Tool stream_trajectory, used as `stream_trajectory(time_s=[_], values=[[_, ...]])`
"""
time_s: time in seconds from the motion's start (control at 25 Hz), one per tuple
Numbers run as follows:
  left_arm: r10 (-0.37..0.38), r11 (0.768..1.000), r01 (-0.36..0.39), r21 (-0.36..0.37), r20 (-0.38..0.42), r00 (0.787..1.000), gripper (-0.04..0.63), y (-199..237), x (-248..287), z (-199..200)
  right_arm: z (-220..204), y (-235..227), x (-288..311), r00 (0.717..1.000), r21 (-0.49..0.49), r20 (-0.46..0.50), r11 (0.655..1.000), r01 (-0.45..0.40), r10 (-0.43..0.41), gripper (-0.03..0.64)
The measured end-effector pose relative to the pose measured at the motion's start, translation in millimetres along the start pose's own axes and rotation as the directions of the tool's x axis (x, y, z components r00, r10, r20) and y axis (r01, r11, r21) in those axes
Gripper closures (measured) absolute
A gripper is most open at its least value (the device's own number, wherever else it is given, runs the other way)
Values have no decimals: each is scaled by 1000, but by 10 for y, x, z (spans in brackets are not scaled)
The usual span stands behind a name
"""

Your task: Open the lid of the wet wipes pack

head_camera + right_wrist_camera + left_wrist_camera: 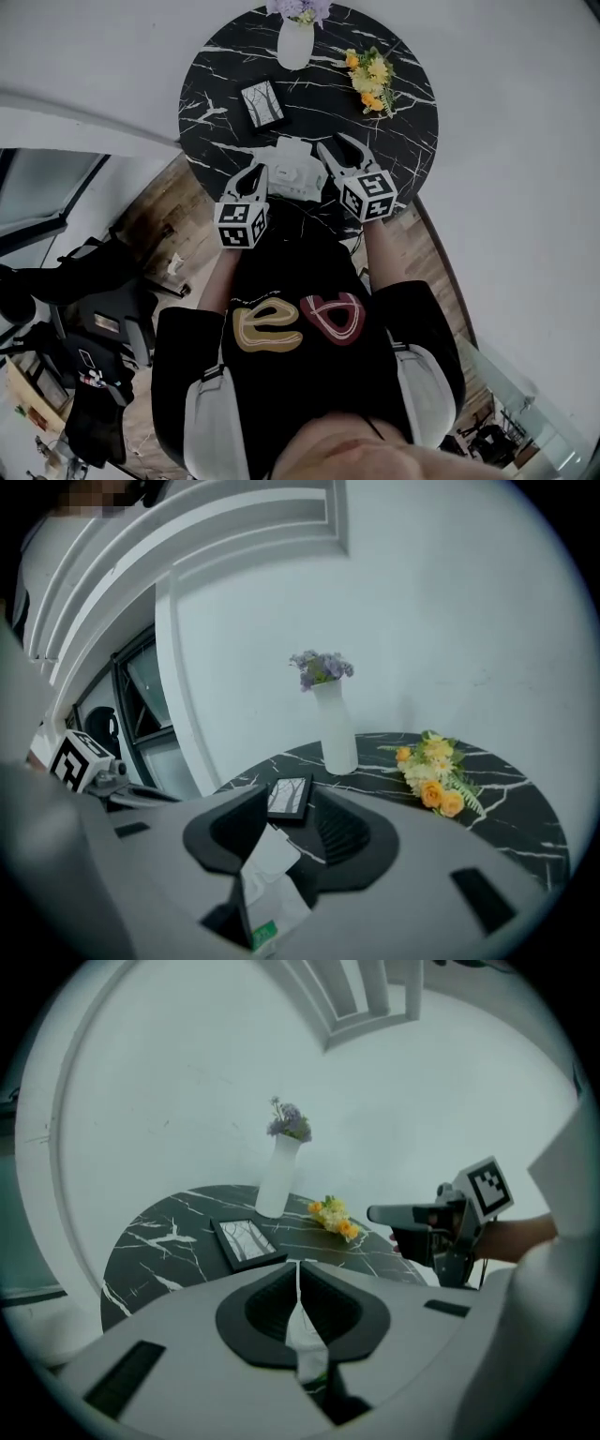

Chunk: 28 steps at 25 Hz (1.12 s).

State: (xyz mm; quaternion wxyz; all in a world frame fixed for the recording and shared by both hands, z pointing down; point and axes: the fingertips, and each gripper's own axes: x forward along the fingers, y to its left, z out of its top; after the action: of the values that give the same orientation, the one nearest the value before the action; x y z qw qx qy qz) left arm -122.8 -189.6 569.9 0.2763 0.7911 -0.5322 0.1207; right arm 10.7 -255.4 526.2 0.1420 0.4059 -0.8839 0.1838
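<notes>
The white wet wipes pack lies at the near edge of the round black marble table, between my two grippers. In the right gripper view a white flap stands up from the pack, which has a green label at its near end. My right gripper hangs above the pack's right side, and its jaws stand apart, touching nothing. My left gripper hovers at the pack's left edge. Its tips are pressed together, and the white pack shows beneath them.
At the table's far side stands a white vase with purple flowers. A small black picture frame lies in the middle, and a yellow flower bunch lies at the right. A person's torso is close to the near rim, over a wooden floor.
</notes>
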Motion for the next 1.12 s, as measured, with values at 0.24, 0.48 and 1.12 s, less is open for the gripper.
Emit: stream_trajectory(time_s=[0.24, 0.48, 1.12], values=[[17, 1000, -17, -3, 123, 992, 577, -138, -198, 324, 13, 161, -286, 999, -48, 43, 999, 23, -21, 459], [26, 999, -32, 28, 187, 982, 577, -339, -369, 443, 9, 307, -572, 995, -93, 94, 994, 50, -41, 477], [32, 994, -56, 90, 250, 968, 577, -809, -565, 357, -74, 507, -954, 990, -166, 140, 985, 48, -24, 585]])
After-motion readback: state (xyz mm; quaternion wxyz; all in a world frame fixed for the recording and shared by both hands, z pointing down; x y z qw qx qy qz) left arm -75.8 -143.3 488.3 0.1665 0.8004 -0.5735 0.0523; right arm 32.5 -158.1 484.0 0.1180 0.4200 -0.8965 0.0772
